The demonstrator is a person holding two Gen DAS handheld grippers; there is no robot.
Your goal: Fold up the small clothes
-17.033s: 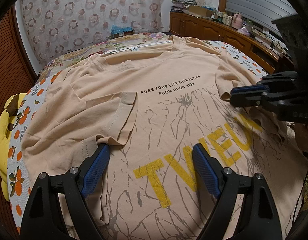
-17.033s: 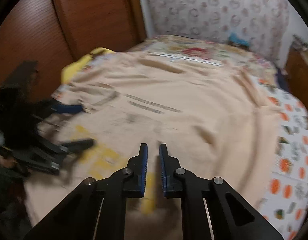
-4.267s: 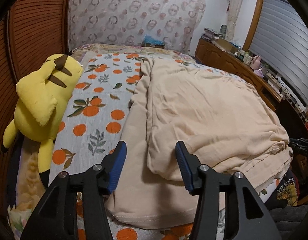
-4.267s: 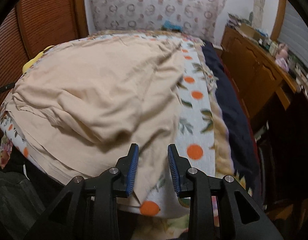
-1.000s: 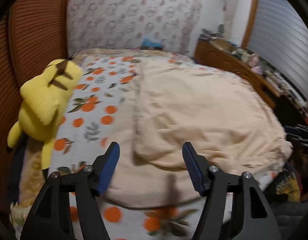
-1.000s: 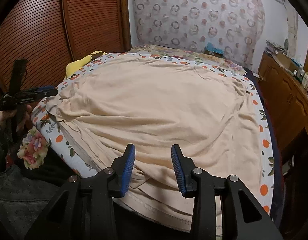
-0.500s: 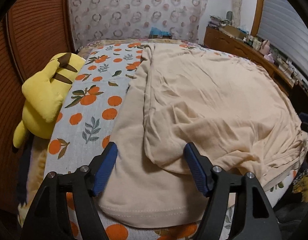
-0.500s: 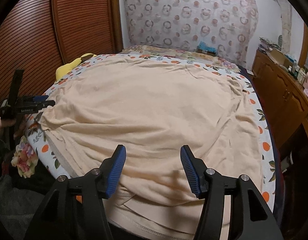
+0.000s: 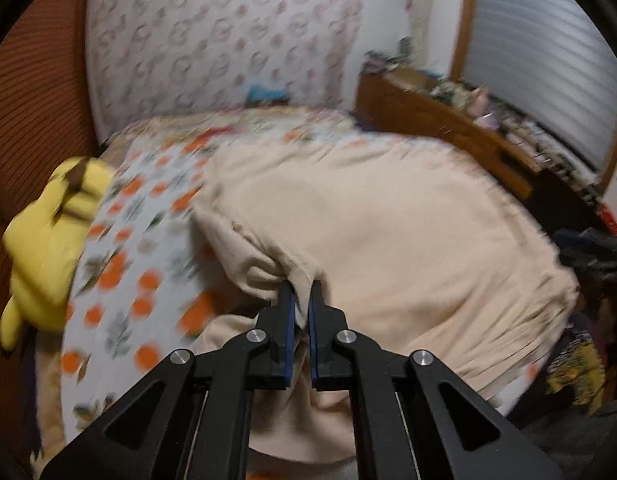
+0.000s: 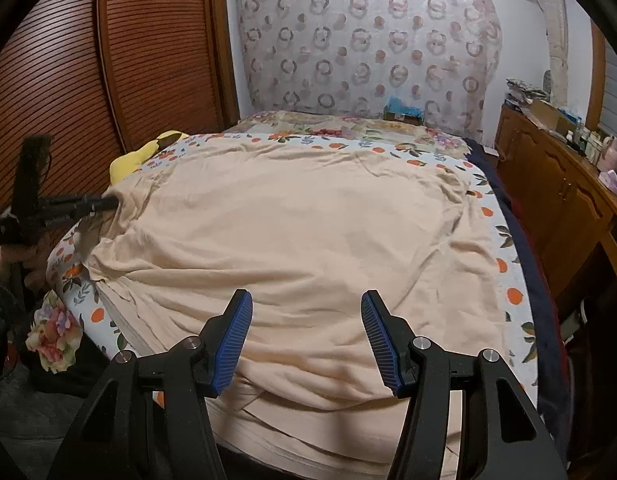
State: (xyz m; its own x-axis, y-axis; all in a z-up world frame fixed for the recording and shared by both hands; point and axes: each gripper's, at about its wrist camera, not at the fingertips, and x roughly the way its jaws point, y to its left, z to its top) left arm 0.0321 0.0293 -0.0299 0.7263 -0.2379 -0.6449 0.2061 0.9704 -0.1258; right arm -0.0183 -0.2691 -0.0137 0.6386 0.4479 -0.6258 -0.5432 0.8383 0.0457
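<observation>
The left gripper [image 9: 301, 300] had just been closing and was clamped on a bunched corner of the peach cotton T-shirt [image 9: 380, 240], fabric pinched between its blue pads. That corner stood lifted off the bed at the shirt's left edge. The right gripper [image 10: 307, 340] hung with its jaws well apart over the shirt's near edge, cloth below them but nothing gripped. From there the shirt spread forward, its long axis seemingly running away from both grippers toward the headboard. The left gripper [image 10: 104, 203] was the one already on the cloth, so the next fold likely turned on the right one taking the near right corner. The shirt lay on a white bedsheet printed with oranges [image 10: 504, 264]. A yellow plush toy [image 9: 48, 236] sat just beside its left edge. Beyond stood a brown slatted wardrobe door [image 10: 108, 60], a circle-patterned curtain [image 10: 368, 40] and a wooden sideboard [image 10: 556, 192].
</observation>
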